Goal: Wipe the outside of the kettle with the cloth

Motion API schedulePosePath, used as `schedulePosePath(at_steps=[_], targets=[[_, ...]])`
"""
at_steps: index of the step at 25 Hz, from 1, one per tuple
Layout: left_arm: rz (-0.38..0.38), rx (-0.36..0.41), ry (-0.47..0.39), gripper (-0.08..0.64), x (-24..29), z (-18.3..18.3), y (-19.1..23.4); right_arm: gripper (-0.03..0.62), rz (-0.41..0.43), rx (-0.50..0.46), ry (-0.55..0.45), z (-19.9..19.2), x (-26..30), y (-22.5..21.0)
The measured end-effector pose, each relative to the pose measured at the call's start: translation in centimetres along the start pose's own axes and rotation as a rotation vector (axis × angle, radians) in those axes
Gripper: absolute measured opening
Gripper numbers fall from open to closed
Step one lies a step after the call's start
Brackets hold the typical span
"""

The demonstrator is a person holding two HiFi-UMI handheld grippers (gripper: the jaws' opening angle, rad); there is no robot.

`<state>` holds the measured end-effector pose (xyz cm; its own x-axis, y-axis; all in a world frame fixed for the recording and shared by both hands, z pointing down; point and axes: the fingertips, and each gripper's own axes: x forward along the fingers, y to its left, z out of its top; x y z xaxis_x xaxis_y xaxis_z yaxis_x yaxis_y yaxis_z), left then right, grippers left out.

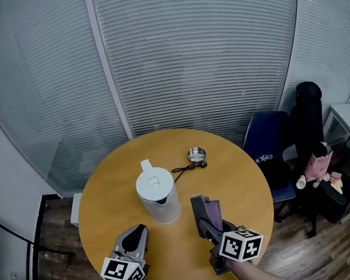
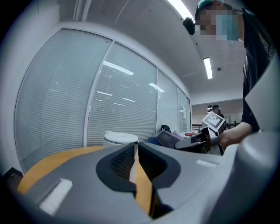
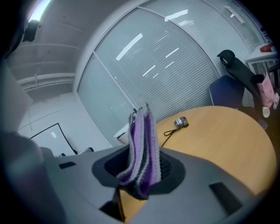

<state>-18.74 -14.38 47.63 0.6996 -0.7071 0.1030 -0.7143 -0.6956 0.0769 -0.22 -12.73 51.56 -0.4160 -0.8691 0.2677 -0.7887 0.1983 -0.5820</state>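
A white kettle (image 1: 157, 195) stands upright near the middle of the round wooden table (image 1: 232, 166); its lid (image 2: 120, 138) also shows in the left gripper view and its edge (image 3: 123, 133) behind the cloth in the right gripper view. My right gripper (image 1: 207, 222) is shut on a folded purple cloth (image 1: 206, 209), held just right of the kettle; the cloth (image 3: 142, 151) hangs between the jaws. My left gripper (image 1: 136, 237) is shut and empty, low on the kettle's near-left side, apart from it.
A small metal kettle base (image 1: 196, 154) with a black cord (image 1: 183, 168) lies behind the kettle. A blue chair (image 1: 270, 146) and a black chair with bags (image 1: 312, 146) stand at the right. Glass walls with blinds (image 1: 200, 52) run behind the table.
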Motion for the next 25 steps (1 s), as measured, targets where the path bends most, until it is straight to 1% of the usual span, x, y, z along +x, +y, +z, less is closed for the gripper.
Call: schedulePosePath(at_steps=[2,3,5,6,9,13,16,19,22,25], targets=[[0.004,0.0,0.003,0.017,1.4,0.1,0.8,0.117,0.008,-0.004,0.001,0.4,0.9,-0.2],[0.014,-0.005,0.005,0.038,2.2,0.2,1.3,0.117,0.015,-0.003,0.004,0.6,1.5,-0.3],[0.04,-0.025,0.01,0.162,3.6,0.3,2.5,0.117,0.033,0.007,0.01,1.0,2.6,-0.6],[0.05,-0.038,0.012,0.178,4.2,0.2,2.9,0.117,0.043,0.016,0.014,1.1,3.1,-0.7],[0.071,-0.076,0.021,0.188,5.9,0.1,3.9,0.117,0.073,0.041,0.014,1.6,4.5,-0.9],[0.133,-0.126,0.011,0.265,7.8,0.6,6.2,0.117,0.119,0.135,-0.048,3.1,6.4,-0.6],[0.167,-0.168,-0.011,0.288,9.2,1.4,7.9,0.117,0.155,0.205,-0.092,4.1,7.7,0.1],[0.168,-0.197,0.004,0.299,10.4,1.5,8.6,0.117,0.188,0.242,-0.1,4.1,8.5,1.3],[0.155,-0.23,0.021,0.299,11.2,1.2,8.8,0.117,0.194,0.235,-0.059,2.4,9.4,1.9],[0.129,-0.25,0.041,0.299,11.8,0.4,8.7,0.117,0.171,0.239,-0.008,0.1,10.2,1.2]])
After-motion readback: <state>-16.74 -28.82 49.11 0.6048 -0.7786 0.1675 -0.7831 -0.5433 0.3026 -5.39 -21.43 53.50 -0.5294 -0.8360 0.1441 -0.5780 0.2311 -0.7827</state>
